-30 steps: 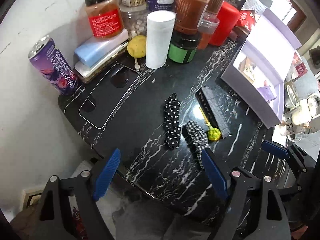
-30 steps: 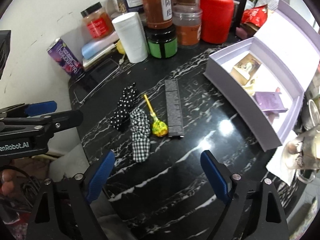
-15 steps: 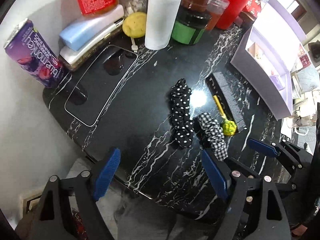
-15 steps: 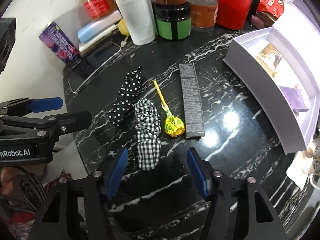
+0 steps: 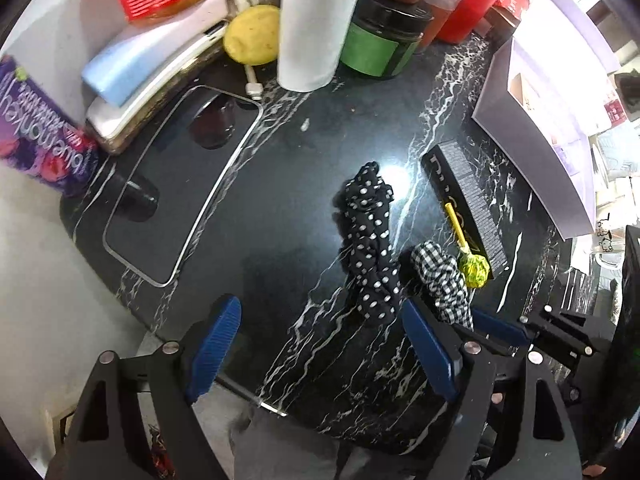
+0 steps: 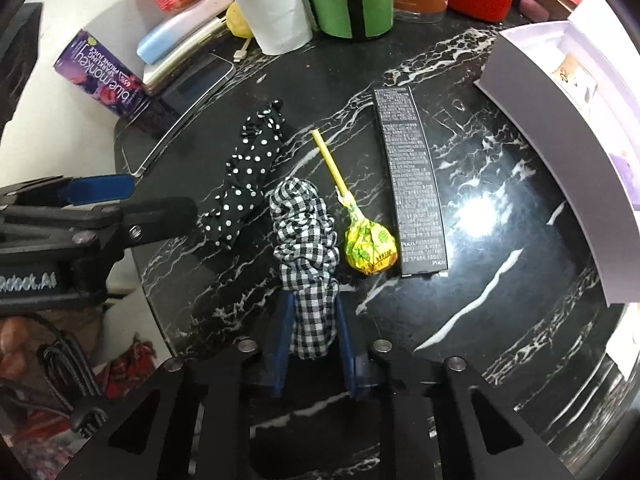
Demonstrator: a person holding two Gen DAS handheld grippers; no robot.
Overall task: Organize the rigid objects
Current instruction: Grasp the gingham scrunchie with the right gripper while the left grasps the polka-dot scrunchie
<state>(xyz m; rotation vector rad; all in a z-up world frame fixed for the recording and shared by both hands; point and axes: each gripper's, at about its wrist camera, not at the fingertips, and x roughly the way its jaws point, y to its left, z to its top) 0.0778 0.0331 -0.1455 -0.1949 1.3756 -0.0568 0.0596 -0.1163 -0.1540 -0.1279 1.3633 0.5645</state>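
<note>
Right tool [image 6: 312, 332]: jaws closing, blue pads either side of the near end of the checked scrunchie [image 6: 306, 240], cloth bunched between them and pressed. Left tool [image 5: 320, 344]: jaws wide apart, nothing betw. them, hanging over the surface [image 5: 280, 208] just beside the polka-dot scrunchie [image 5: 370, 240].

Landmark = lollipop [image 6: 370, 246] (yellow-green wrapper, yellow stick).
- Checked scrunchie: touching or nearly touching its wrapped head, on the side away from the black carton.
- Polka-dot scrunchie: one further out on that same side, just beside the checked one.
- Long black carton [image 6: 410, 180]: right alongside on the opp. side, wrapper against it.
- Lilac open box [image 6: 560, 128]: beyond the carton, well apart from the lollipop; prob. the destination, not certain.

Handling (judgement):
- Checked scrunchie: soft, light, not rigid. Compresses under pads, will droop when lifted; grip at one end should hold, no slip risk, may snag the wrapper.
- Lollipop: light, hard head under crinkly film, thin stick. Take at the head across wrapper; stick likely to pivot or slide.
- Carton: stiff, light, smooth faces. Pinch across the narrow width, mid-length, else it tips.
</note>
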